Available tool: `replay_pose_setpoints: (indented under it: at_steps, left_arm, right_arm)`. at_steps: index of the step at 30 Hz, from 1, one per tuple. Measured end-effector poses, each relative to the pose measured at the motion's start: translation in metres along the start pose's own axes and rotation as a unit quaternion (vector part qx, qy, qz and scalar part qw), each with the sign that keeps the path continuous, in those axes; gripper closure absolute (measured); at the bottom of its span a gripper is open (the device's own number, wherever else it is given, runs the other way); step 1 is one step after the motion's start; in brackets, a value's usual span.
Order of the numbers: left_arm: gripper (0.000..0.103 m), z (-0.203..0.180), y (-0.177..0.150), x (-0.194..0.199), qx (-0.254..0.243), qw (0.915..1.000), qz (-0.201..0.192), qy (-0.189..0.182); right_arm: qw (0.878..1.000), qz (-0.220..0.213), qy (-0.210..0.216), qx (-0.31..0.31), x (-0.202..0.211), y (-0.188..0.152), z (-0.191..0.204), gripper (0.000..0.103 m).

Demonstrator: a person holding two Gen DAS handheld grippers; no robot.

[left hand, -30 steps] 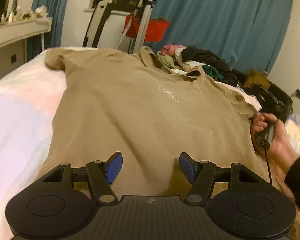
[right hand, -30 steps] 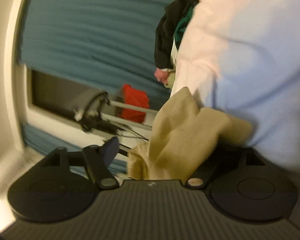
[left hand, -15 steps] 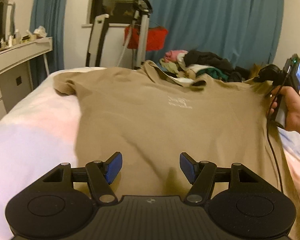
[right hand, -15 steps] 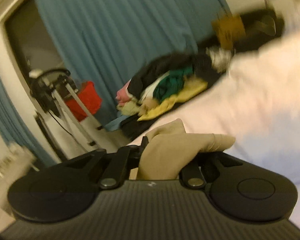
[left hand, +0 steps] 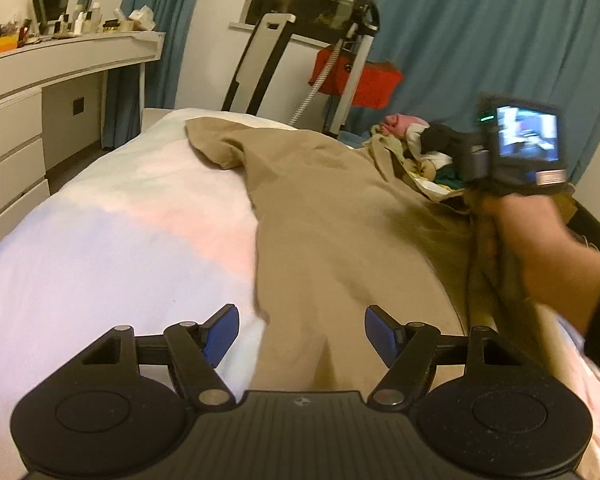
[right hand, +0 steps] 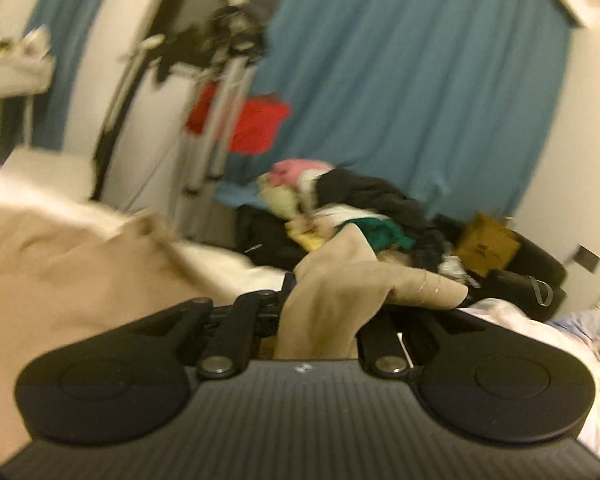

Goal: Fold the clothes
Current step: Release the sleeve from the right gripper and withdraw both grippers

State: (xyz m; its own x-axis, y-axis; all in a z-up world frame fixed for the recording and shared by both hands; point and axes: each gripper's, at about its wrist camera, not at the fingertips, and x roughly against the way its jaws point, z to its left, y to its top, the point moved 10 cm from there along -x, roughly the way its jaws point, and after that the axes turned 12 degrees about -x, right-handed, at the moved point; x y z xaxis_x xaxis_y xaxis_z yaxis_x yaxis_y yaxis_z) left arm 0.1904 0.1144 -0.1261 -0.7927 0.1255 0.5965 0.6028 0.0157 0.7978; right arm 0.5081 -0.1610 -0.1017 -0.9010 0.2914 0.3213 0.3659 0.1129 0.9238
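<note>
A tan T-shirt [left hand: 340, 220] lies spread on the bed [left hand: 120, 240], its left sleeve flat near the far edge. My left gripper [left hand: 300, 330] hovers over the shirt's near hem; its jaws are opening, the blue pads [left hand: 220, 334] pressing on nothing, with cloth lying below the gap. My right gripper [right hand: 328, 304] is shut on the shirt's right sleeve [right hand: 380, 284], which bunches out over the fingers. In the left wrist view a hand [left hand: 528, 232] holds that gripper up above the shirt's right side, with the fabric hanging beneath it.
A pile of mixed clothes [right hand: 360, 200] sits past the bed's far end, before a blue curtain [left hand: 480, 40]. A stand with a red item [left hand: 356, 76] is behind the bed. A white dresser [left hand: 40, 92] runs along the left. Dark bags [right hand: 532, 276] lie at the right.
The right gripper closed on the sleeve, rolled upright and lifted it from the bed's right edge inward over the shirt. The left gripper slid left; its left pad is now over the sheet.
</note>
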Motion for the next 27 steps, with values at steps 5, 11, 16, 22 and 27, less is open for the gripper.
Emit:
replay_pose_setpoints:
  at_steps: [5, 11, 16, 22, 27]
  left_arm:
    - [0.031, 0.008, -0.009, -0.014, 0.000, 0.9999, 0.013, -0.004]
    - [0.031, 0.007, -0.024, -0.028, -0.027, 0.9989, 0.037, 0.012]
    - [0.031, -0.001, -0.026, -0.024, -0.048, 0.9981, 0.032, 0.020]
    - [0.031, -0.016, -0.025, -0.003, -0.066, 0.9974, 0.014, 0.024]
    - [0.030, -0.047, -0.025, 0.033, -0.089, 0.9960, -0.006, -0.003]
  right_arm:
    - [0.997, 0.069, 0.032, 0.022, -0.020, -0.024, 0.051, 0.083]
    - [0.985, 0.102, 0.133, -0.043, -0.005, -0.026, 0.055, 0.015]
    - [0.966, 0.101, 0.184, -0.149, 0.063, -0.014, 0.024, 0.015]
    - [0.954, 0.087, 0.213, -0.193, 0.181, -0.022, -0.029, 0.015]
    - [0.950, 0.074, 0.221, -0.207, 0.271, -0.046, -0.067, 0.015]
